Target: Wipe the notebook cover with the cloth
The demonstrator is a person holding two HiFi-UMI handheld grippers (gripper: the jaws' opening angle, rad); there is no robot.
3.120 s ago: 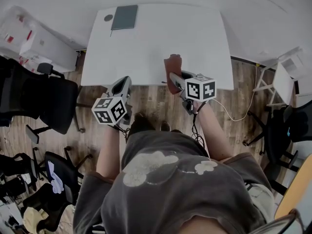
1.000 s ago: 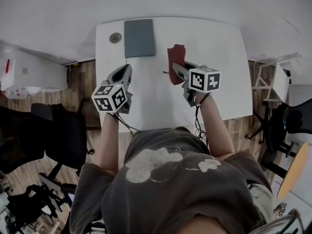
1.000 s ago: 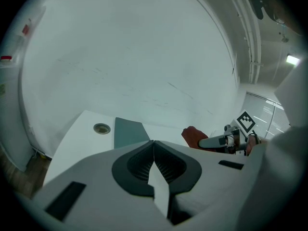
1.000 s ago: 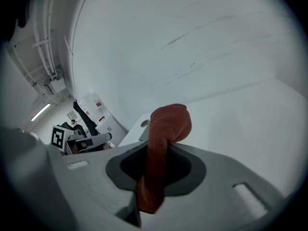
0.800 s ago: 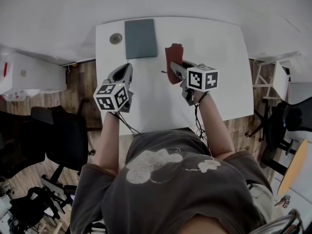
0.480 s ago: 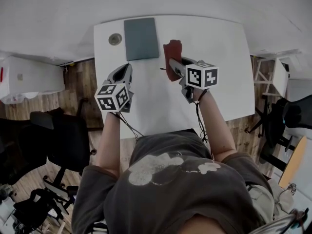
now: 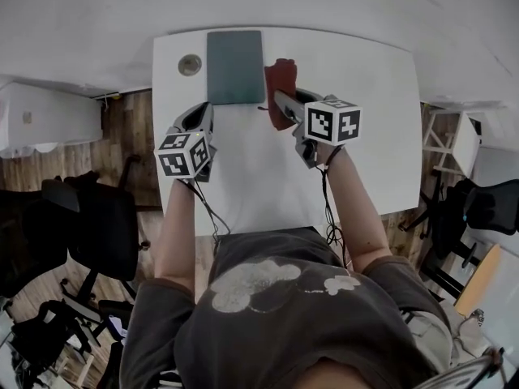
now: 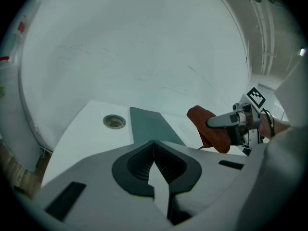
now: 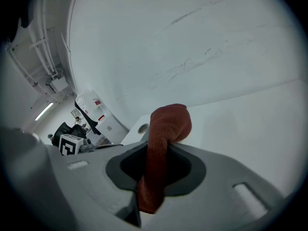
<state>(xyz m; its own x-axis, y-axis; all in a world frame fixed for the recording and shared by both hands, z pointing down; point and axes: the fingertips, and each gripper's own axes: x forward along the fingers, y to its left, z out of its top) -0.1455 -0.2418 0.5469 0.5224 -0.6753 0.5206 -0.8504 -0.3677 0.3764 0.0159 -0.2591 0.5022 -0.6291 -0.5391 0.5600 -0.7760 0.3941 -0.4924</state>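
**Cloth gripped, notebook ahead**

The right gripper (image 9: 153,186) pinches the limp cloth (image 9: 166,121), whose free end flops past its jaws. The left gripper (image 8: 154,165) is closed on nothing. The stiff notebook (image 8: 153,126) lies just ahead and may slide unless an edge is pinned.

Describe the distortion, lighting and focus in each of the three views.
Head view: wide-angle, table edges bow, light flat and even, all sharp. Left gripper view: round fisheye frame with black corners, notebook sharp. Right gripper view: same fisheye frame, cloth close yet sharp.
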